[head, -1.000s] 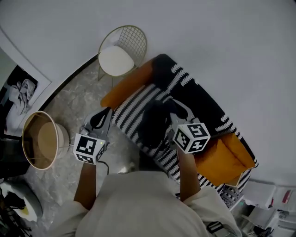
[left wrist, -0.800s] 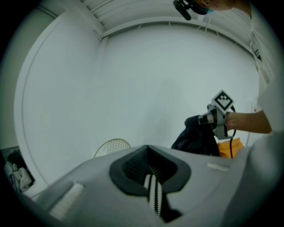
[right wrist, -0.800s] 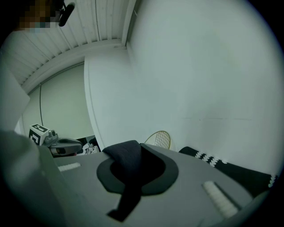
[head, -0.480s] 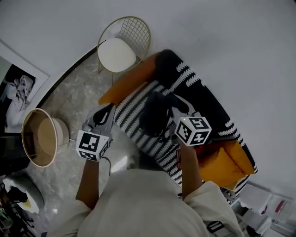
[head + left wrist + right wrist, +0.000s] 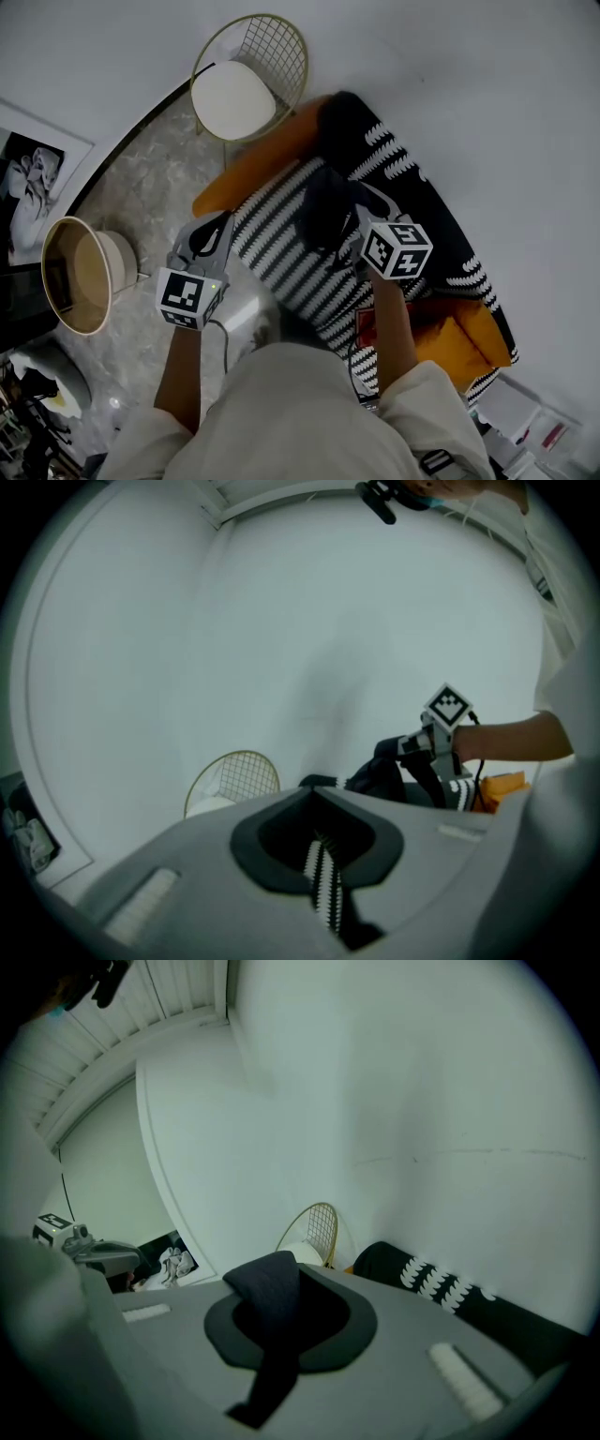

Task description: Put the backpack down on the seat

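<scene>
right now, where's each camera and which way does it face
Head view: on the person's head, facing steeply down at the sofa; forearms, left gripper, right gripper show.
Left gripper view: on that gripper, facing along its jaws toward the wall; the right forearm shows.
Right gripper view: facing along jaws shut on the backpack strap; left gripper shows.
Shared: wire chair, in all three.
</scene>
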Tool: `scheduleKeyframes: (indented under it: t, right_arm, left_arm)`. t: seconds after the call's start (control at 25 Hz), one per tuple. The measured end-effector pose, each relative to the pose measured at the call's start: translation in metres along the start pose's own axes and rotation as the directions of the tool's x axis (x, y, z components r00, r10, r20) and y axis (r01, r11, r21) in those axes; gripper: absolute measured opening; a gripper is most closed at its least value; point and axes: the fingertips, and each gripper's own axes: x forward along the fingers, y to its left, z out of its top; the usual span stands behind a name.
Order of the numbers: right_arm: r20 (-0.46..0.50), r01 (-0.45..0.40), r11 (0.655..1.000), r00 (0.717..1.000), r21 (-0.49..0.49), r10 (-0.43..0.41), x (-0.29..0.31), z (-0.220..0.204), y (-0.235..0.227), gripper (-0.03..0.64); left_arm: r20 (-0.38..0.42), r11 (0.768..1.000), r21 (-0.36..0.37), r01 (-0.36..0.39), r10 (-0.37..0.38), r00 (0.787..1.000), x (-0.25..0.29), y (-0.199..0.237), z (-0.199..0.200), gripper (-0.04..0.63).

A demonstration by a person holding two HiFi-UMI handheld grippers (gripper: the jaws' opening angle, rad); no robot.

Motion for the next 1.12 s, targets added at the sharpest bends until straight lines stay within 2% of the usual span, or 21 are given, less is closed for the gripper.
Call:
scheduleKeyframes:
  t: [0.28, 0.8, 0.96, 1.12]
  right_arm:
    - [-0.068, 0.024, 0.998, 0.997, -0.060, -0.028, 0.054, -0.015, -0.044, 0.005]
    - [-0.172, 0.055, 0.998, 0.984, 0.005, -0.053, 0.114, -0.066, -0.107, 0.005]
    - [-0.165, 0.082, 0.993, 0.984, 0.083, -0.068, 0.127, -0.077, -0.119, 0.005]
    - [-0.151, 0.133, 0.973, 0.983, 0.189, -0.105, 0.140, -0.081, -0.131, 0.006]
  left_arm:
    - [-0.054, 1.000, -0.018, -0.007, 0.006, 0.999, 0.035, 0.015, -0.017, 0.003]
    - [-0.109, 1.000, -0.027, -0.011, 0.008, 0.994, 0.062, 0.009, -0.045, 0.003]
    - [-0.122, 0.999, -0.028, -0.027, 0.023, 0.992, 0.063, 0.011, -0.053, 0.003]
    - [-0.131, 0.999, -0.032, -0.034, 0.029, 0.991, 0.062, 0.016, -0.058, 0.003]
